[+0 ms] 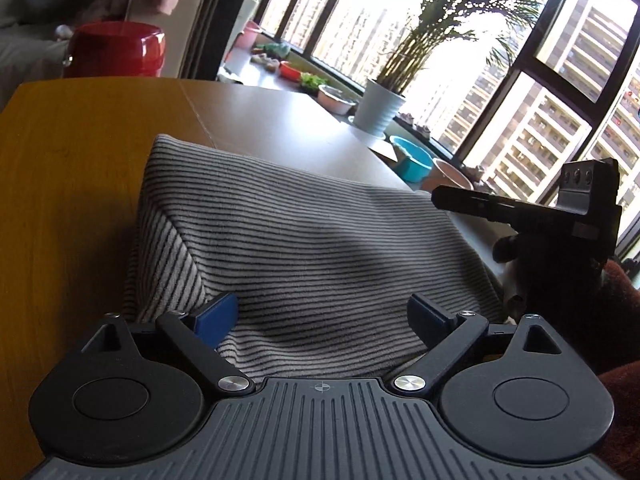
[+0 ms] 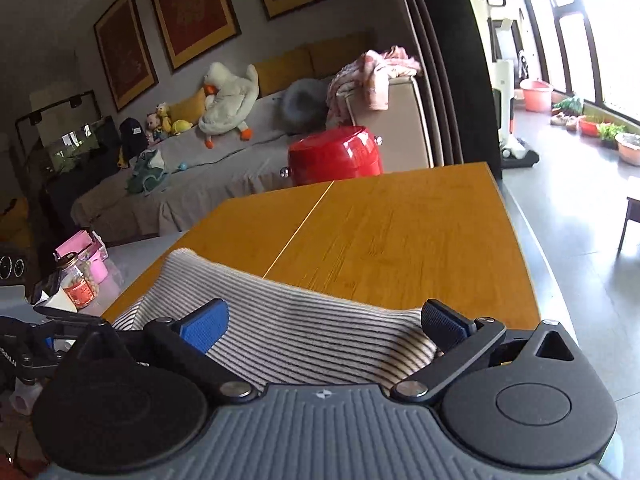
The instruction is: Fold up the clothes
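Left gripper jaws wide, holding nothing | right gripper same, spread over cloth | striped garment sits mid-frame on wooden table | looks soft, floppy, light, so you pinch hem corners.

A striped garment lies folded on the wooden table.

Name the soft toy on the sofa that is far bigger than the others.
The white goose, lying against the yellow cushion. The small dolls beside it are tiny by comparison.
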Action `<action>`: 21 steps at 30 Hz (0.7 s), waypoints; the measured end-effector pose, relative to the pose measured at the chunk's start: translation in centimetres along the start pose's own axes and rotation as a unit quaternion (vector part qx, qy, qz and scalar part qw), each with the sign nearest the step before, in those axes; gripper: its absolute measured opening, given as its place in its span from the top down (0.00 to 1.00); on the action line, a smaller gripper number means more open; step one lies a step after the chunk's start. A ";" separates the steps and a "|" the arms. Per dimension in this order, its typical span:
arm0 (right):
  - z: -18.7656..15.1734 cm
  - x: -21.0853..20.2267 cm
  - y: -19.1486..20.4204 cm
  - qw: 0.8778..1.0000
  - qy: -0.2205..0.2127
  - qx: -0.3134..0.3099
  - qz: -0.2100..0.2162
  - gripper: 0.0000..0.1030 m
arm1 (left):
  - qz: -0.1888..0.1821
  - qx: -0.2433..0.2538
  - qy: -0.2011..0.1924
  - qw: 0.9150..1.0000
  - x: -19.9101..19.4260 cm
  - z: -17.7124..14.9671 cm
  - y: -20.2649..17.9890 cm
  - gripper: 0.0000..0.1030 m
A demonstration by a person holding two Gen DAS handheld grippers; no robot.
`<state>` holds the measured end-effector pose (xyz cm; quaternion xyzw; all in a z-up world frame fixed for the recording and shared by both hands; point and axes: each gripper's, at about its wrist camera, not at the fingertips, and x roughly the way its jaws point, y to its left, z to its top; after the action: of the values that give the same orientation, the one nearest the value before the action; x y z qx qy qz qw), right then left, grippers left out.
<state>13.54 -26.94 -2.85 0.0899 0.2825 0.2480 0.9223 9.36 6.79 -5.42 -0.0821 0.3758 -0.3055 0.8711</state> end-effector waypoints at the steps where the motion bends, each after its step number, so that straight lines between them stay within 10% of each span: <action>1: 0.0 0.6 0.0 1.000 0.003 -0.002 -0.003 0.00 | 0.006 0.004 -0.002 1.000 0.5 0.6 0.4 0.07; 13: -3.1 2.2 4.4 0.994 0.061 -0.088 0.011 0.00 | 0.069 0.023 -0.017 0.997 9.1 10.0 4.3 0.00; 21: -1.7 -0.8 5.0 0.995 0.039 -0.083 0.047 0.00 | 0.098 0.029 -0.030 0.994 7.6 10.4 3.1 0.00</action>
<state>9.99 -23.05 -2.29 0.0163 0.2921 0.3167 0.9023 22.22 3.87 -3.83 -0.0284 0.3470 -0.2267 0.9096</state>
